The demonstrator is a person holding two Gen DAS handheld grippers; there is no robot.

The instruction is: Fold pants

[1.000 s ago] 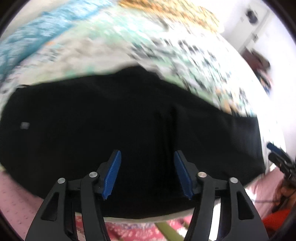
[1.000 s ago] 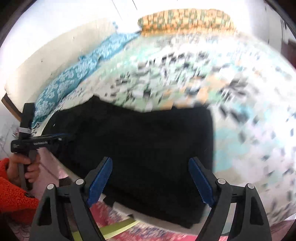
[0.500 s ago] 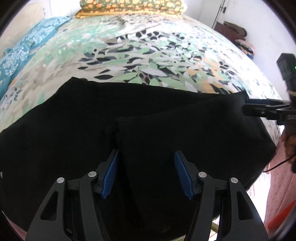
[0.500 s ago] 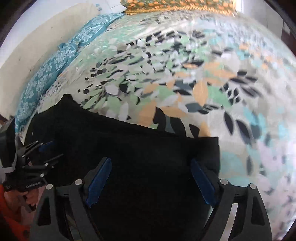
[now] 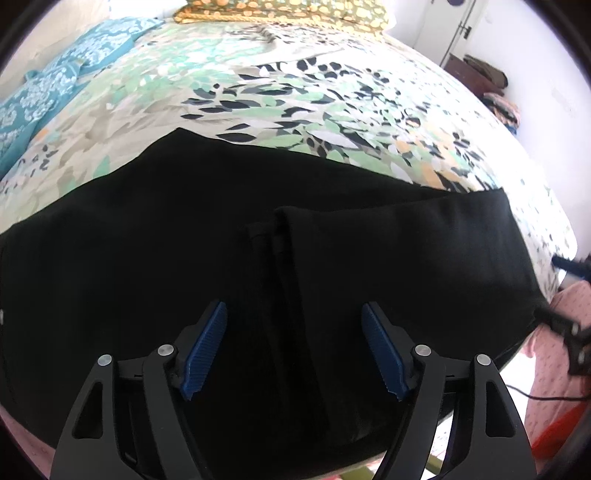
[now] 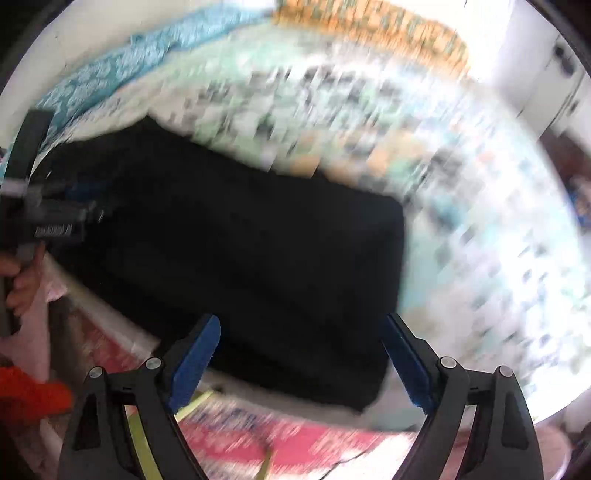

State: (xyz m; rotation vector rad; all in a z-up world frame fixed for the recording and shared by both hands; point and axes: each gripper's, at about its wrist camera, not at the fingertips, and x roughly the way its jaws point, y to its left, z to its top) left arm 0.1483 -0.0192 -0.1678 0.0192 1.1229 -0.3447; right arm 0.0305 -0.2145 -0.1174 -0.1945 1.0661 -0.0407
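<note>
Our left gripper (image 5: 293, 347) hangs over the pants (image 5: 184, 258) with its jaws spread. They have just been opening, and nothing is clamped between them. The blue pads (image 5: 205, 350) stand clear above the black cloth. Straight ahead of them we see a folded edge (image 5: 280, 229), where the right part of the pants lies doubled over the layer under it. The cloth runs out to both sides of the left gripper and reaches the near edge of the bed.

Our right gripper (image 6: 299, 363) also stands wide, its jaws just opened a little further, with nothing held. This view is smeared by motion. Between its fingers (image 6: 195, 356) and beyond them we see the right end of the pants, lying flat with a squared corner ahead of the right finger. Below the fingers the bed edge and a red patterned floor (image 6: 295, 439) show. Off to its left, a hand (image 6: 22, 284) grips the handle of the left gripper over the far end of the pants.

Beyond the pants lies the leaf-print sheet (image 5: 314, 110). Farther left of it runs a blue pillow (image 5: 48, 88), and at the far end an orange-patterned one (image 5: 280, 11).
</note>
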